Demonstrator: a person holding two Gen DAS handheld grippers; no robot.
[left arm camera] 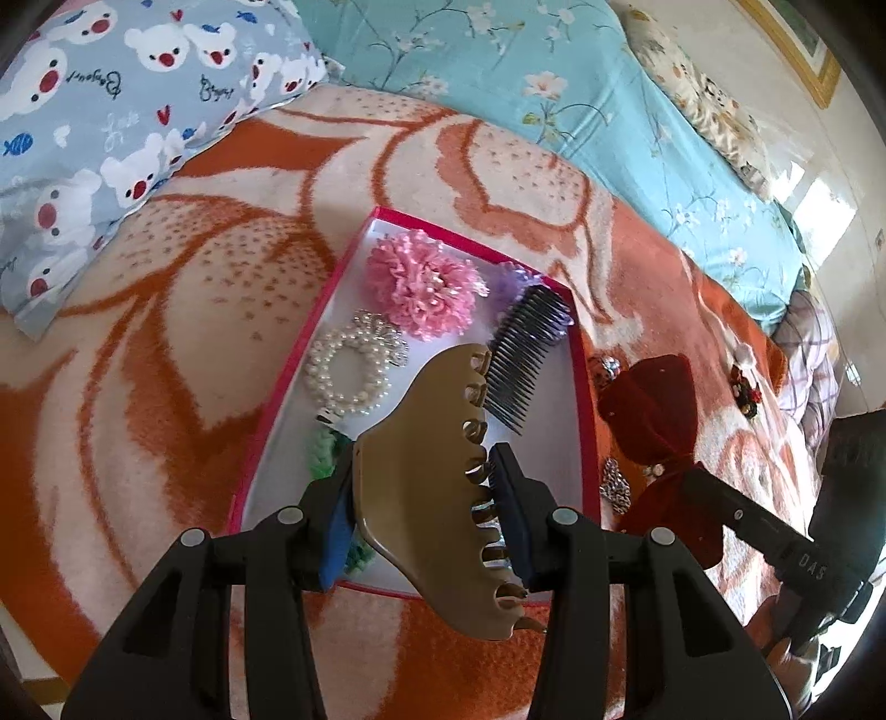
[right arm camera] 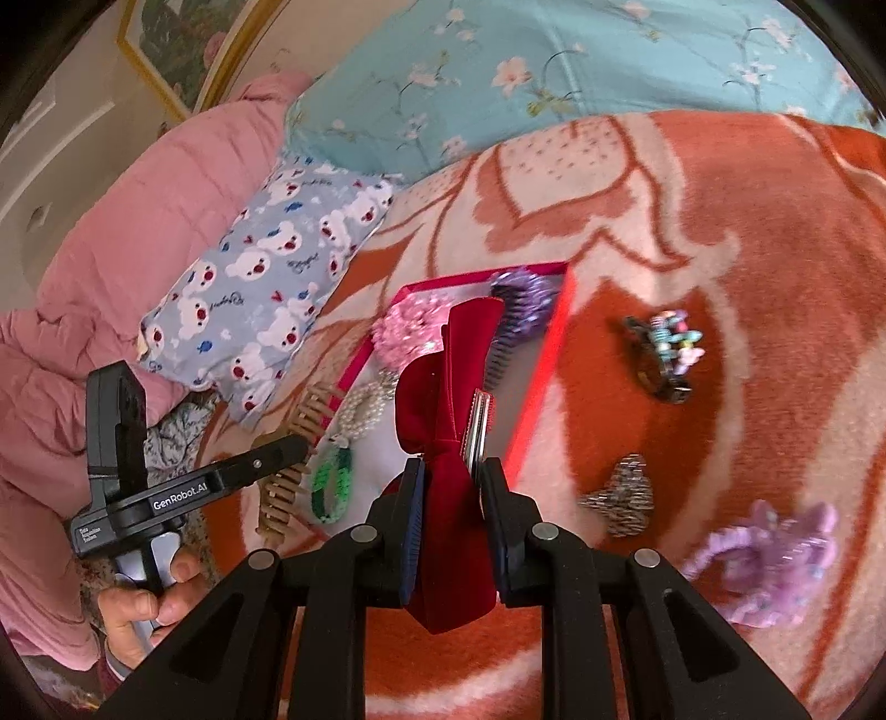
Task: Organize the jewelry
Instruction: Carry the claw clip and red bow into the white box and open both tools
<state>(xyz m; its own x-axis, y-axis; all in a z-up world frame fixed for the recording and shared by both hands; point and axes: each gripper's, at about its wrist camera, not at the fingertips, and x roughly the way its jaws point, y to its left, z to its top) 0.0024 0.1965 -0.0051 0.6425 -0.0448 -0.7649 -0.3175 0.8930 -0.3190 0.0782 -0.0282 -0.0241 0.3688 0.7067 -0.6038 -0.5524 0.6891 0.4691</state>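
the left claw [left arm camera: 426,509] is closed on a tan hair clip [left arm camera: 437,487], held above the near end of the red box [left arm camera: 581,387] on the bed. the right claw [right arm camera: 451,526] is closed on a red velvet bow [right arm camera: 448,421], held just over the box's right edge.

Bed covering: an orange and cream patterned blanket [left arm camera: 183,310]. At its head are laid a blue-grey bear-print pillow [left arm camera: 94,138], a turquoise floral quilt [left arm camera: 498,72] and a pink quilt [right arm camera: 127,232]. A gilt-framed picture [right arm camera: 177,50] is seen on the wall.
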